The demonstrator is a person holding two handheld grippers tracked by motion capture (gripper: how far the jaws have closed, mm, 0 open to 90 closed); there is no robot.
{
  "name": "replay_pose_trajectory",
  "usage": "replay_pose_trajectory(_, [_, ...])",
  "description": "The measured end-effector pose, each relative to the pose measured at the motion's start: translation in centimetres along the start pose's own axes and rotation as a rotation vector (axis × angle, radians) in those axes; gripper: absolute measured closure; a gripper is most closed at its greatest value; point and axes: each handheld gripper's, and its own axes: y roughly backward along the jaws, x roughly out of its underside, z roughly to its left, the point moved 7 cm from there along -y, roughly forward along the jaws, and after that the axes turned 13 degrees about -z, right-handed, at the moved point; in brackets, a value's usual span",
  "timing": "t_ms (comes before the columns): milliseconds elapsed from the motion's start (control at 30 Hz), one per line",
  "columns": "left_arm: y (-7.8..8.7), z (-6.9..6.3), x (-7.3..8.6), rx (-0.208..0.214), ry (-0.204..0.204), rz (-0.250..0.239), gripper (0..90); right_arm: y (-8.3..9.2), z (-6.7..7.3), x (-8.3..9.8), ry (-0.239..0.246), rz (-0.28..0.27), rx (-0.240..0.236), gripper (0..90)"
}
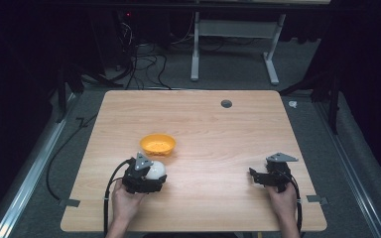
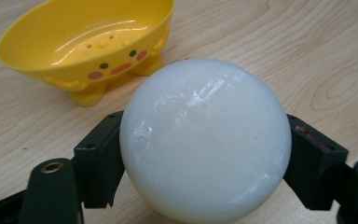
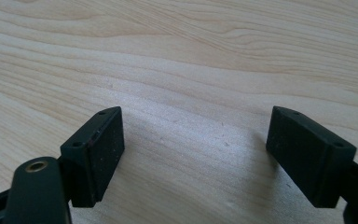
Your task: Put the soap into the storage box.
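The wooden table (image 1: 218, 134) carries a yellow bowl (image 1: 158, 145) left of centre, and just in front of it the white ball (image 2: 205, 140) sits clamped between the left gripper (image 2: 205, 163) jaws. Over on the right, the right gripper (image 3: 193, 154) rests wide open above bare wood, holding nothing.

**Around the work: bench, floor and frame**

The wooden bench (image 1: 218, 134) has a pale grain and a small dark round grommet (image 1: 226, 103) near its far edge. Grey carpeted floor (image 1: 228, 69) surrounds it. Beyond the far edge stands a white metal frame (image 1: 196, 49), with a tangle of black cables (image 1: 144, 59) to its left. A black cable (image 1: 62, 148) lies on the floor left of the bench.
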Motion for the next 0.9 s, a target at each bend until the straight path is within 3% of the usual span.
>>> replay_pose_trajectory(900, [-0.2, 2.1, -4.1, -0.008, -0.019, -0.026, 24.5, 0.0, 0.0, 0.0, 0.0, 0.001, 0.0, 20.1])
